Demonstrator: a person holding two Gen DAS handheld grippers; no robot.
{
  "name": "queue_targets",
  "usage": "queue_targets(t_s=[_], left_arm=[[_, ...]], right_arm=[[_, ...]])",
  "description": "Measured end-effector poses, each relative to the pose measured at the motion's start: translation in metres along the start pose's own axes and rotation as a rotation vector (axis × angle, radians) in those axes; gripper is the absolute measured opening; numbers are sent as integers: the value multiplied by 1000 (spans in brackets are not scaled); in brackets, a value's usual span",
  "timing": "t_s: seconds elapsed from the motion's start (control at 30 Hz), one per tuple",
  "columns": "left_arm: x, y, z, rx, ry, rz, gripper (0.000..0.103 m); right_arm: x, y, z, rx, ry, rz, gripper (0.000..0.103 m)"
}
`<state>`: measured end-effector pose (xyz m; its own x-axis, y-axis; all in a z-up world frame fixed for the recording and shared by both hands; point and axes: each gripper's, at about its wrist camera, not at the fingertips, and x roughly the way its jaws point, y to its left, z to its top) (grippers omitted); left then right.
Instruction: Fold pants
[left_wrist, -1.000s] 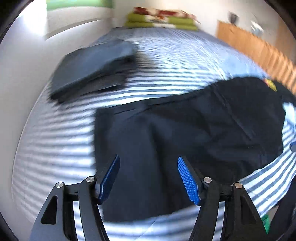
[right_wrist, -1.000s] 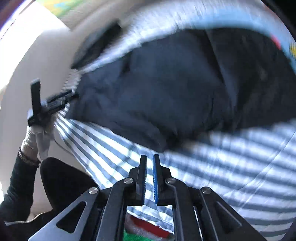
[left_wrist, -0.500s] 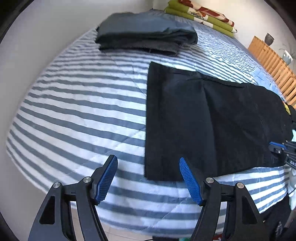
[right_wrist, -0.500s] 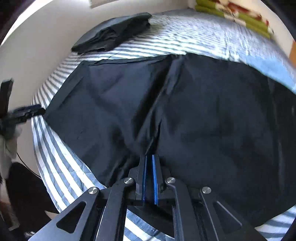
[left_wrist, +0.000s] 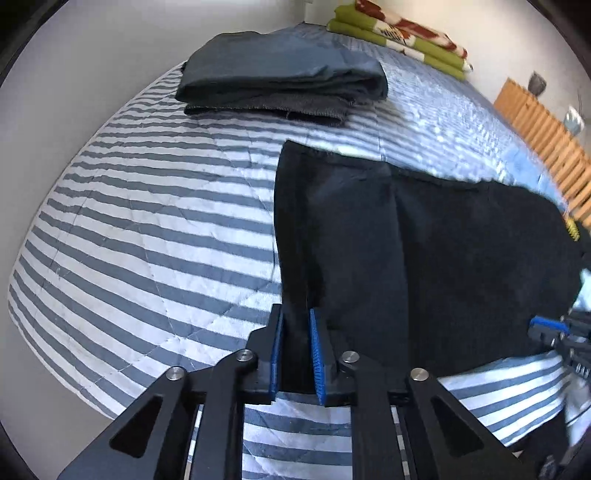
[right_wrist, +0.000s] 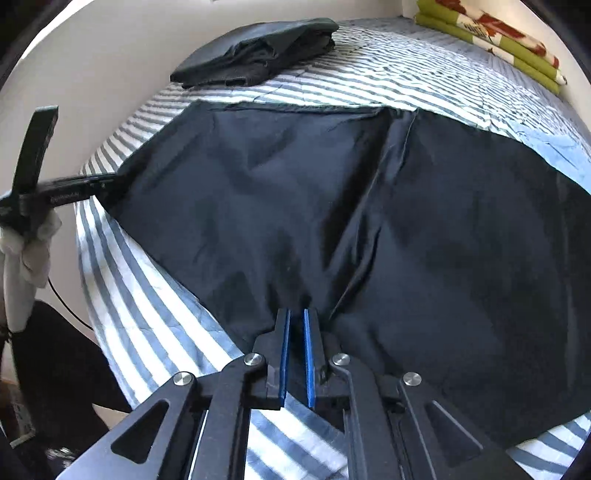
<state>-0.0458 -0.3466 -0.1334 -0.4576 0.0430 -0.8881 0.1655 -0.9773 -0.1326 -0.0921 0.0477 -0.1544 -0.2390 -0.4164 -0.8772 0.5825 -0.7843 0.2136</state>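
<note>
Black pants (left_wrist: 443, 258) lie spread flat across the striped bed (left_wrist: 147, 229). My left gripper (left_wrist: 295, 317) is closing on their near left corner, with the dark fabric squeezed between the blue pads (left_wrist: 317, 354). My right gripper (right_wrist: 293, 317) sits at the near edge of the pants (right_wrist: 295, 203). Its jaws are opening slightly around a pinch of cloth that stays between the narrow pads. The right wrist view shows the left gripper (right_wrist: 107, 184) at the far left corner, and the left wrist view shows the right gripper (left_wrist: 546, 326) at the right edge.
A folded stack of dark grey clothes (left_wrist: 280, 81) rests further up the bed by the wall. Green patterned blankets (left_wrist: 399, 37) lie at the head end. A slatted wooden panel (left_wrist: 546, 136) stands to the right. A gloved hand (right_wrist: 26, 240) holds the left gripper.
The left jaws went from wide open to shut on the pants' corner after moving in over it. The right gripper came down onto the near edge and now has cloth between its pads.
</note>
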Motion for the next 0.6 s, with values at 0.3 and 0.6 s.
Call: queue_targets(t_s=[0.3,0.6], left_arm=[[-7,7,10,-32,27,-41,10],[12,23,-11,-89,85,-61,57]], right_arm=[[15,65,25,-139,-29,45,25],[37,46,20,-124,64,-43,23]])
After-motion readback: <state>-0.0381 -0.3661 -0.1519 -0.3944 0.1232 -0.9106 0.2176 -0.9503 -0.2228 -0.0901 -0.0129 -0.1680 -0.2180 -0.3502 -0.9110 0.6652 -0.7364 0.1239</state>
